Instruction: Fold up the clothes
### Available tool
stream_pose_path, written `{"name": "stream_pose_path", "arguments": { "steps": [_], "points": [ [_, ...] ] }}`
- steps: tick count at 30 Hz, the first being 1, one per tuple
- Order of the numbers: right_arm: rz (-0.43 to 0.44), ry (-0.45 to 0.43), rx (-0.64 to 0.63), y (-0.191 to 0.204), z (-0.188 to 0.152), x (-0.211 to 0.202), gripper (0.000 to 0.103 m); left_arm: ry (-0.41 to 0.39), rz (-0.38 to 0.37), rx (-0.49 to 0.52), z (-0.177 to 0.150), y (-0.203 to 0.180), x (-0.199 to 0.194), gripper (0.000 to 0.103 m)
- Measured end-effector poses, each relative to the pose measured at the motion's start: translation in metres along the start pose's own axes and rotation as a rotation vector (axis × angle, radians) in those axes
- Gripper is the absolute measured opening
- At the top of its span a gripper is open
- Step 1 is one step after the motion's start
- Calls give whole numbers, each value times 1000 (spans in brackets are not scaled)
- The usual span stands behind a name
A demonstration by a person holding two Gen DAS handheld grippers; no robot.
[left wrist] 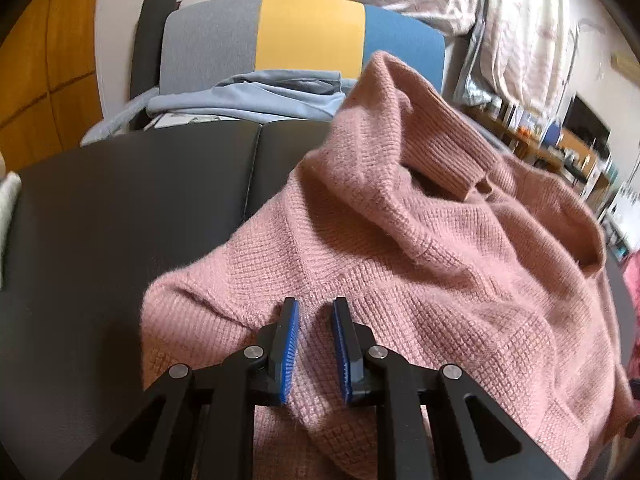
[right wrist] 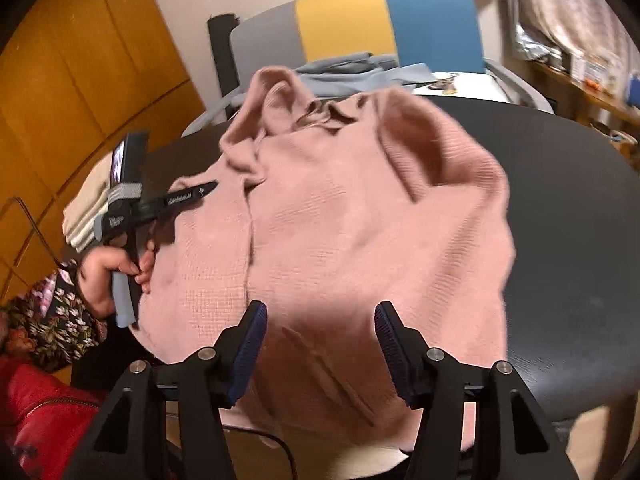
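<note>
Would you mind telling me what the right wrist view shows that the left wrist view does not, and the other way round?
Only the right wrist view: the person's hand holding the left hand-held gripper at the sweater's edge, a floral sleeve, and the open right hand-held gripper over the sweater, its pads clear of the knit.

Only the left wrist view: the left hand-held gripper's blue pads nipping a fold of knit, and the ribbed cuff.

Both: the pink sweater crumpled on the black table, and the chair holding a blue garment.

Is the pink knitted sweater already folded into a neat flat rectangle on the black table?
No, the pink knitted sweater lies crumpled in loose humps on the black table.
</note>
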State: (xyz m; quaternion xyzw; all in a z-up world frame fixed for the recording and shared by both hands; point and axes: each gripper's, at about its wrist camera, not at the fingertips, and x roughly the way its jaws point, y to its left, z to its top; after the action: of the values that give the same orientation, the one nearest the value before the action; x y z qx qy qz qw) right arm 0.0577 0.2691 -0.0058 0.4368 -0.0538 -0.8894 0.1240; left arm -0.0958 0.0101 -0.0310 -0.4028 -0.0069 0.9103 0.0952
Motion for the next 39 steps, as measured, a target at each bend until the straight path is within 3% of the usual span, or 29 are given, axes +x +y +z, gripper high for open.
{"name": "stream_pose_path", "arguments": {
  "steps": [1, 2, 4, 6, 8, 11, 15, 19, 24, 27, 30, 31, 32, 34, 35, 36, 39],
  "points": [
    [-35, 17, -16, 2, 0, 7, 51, -2, -15, -20, 3, -1, -5, 15],
    [-70, 33, -31, 4, 0, 15, 30, -25, -65, -50, 5, -2, -15, 15],
    [-75, 78, -6, 0, 1, 27, 6, -91, -191, -111, 8, -4, -36, 17],
    [-74, 60, 24, -6, 2, 23, 6, -102, -231, -56, 10, -21, -45, 17],
    [-142, -3, -5, -16, 9, 6, 6, -101, -253, 23, 11, -41, -52, 17],
    [-240, -67, 21, -48, 28, -15, 6, -6, -232, 149, 4, -71, -36, 17],
    [-344, -111, 89, -103, 49, -30, 6, 94, -199, 219, -13, -87, -10, 17],
    [-451, -116, 147, -153, 60, -23, 6, 4, -114, 397, -31, -105, -15, 18],
    [-614, -77, 152, -197, 74, 2, 6, -15, -122, 374, -32, -104, -18, 18],
    [-681, -50, 236, -240, 73, 7, 6, -21, -135, 354, -32, -101, -18, 18],
    [-632, 24, 324, -263, 69, 26, 15, -30, -134, 351, -33, -100, -18, 18],
    [-662, 33, 327, -263, 68, 28, 26, -31, -138, 347, -33, -99, -18, 18],
    [-712, 20, 320, -259, 68, 24, 41, -32, -144, 341, -33, -98, -18, 18],
    [-731, -79, 338, -236, 70, 5, 46, -33, -161, 322, -33, -95, -18, 18],
    [-695, -152, 353, -221, 70, -4, 47, -33, -169, 311, -33, -93, -17, 18],
    [-607, -226, 360, -198, 71, -12, 48, -33, -178, 299, -33, -92, -16, 18],
    [-394, -234, 316, -144, 73, 1, 48, -32, -200, 272, -33, -86, -14, 18]
  ]
}}
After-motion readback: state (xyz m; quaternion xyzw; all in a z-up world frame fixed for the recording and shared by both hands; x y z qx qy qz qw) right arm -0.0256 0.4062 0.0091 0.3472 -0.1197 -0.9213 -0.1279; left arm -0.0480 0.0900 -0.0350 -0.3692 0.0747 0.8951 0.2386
